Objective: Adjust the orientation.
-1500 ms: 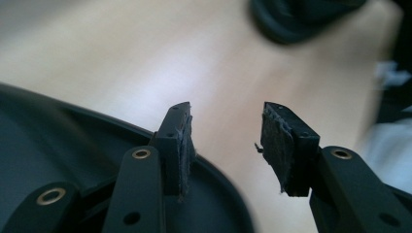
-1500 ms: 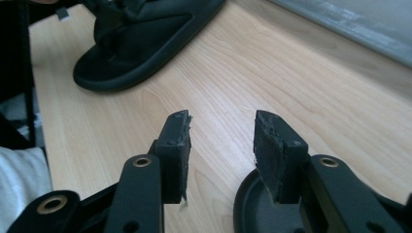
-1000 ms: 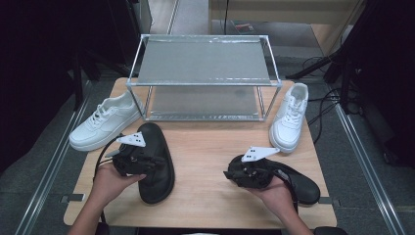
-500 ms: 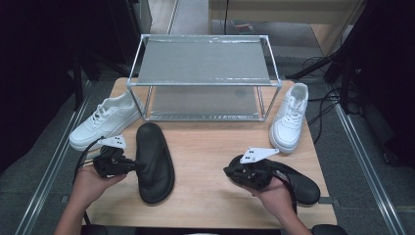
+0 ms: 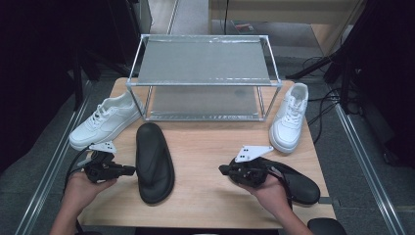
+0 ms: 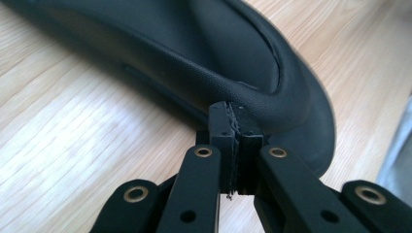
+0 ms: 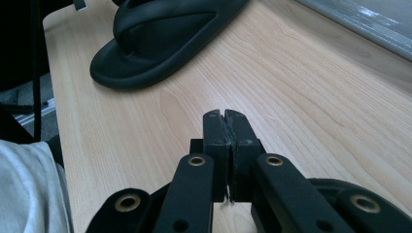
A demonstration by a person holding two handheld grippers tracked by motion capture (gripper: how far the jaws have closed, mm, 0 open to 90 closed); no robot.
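Note:
A black slipper [image 5: 154, 164] lies on the wooden table [image 5: 205, 147], left of centre. My left gripper [image 5: 131, 170] is shut, with nothing between its jaws. Its tips rest against the slipper's left rim [image 6: 272, 104], seen close up in the left gripper view, where the left gripper [image 6: 233, 109] has its pads pressed together. A second black slipper [image 5: 298, 183] lies at the front right, partly under the person's right hand. My right gripper [image 5: 222, 170] points left over bare wood. In its own view the right gripper [image 7: 224, 116] is shut and empty, and the first slipper [image 7: 165, 34] lies ahead.
A two-shelf metal rack [image 5: 205, 73] stands at the back of the table. One white sneaker [image 5: 105, 120] sits at the rack's left, another white sneaker [image 5: 291, 117] at its right. The table's front edge [image 5: 205, 226] is close to both hands.
The left hand has moved left and down, from over the slipper to its left rim. The right hand has stayed in place.

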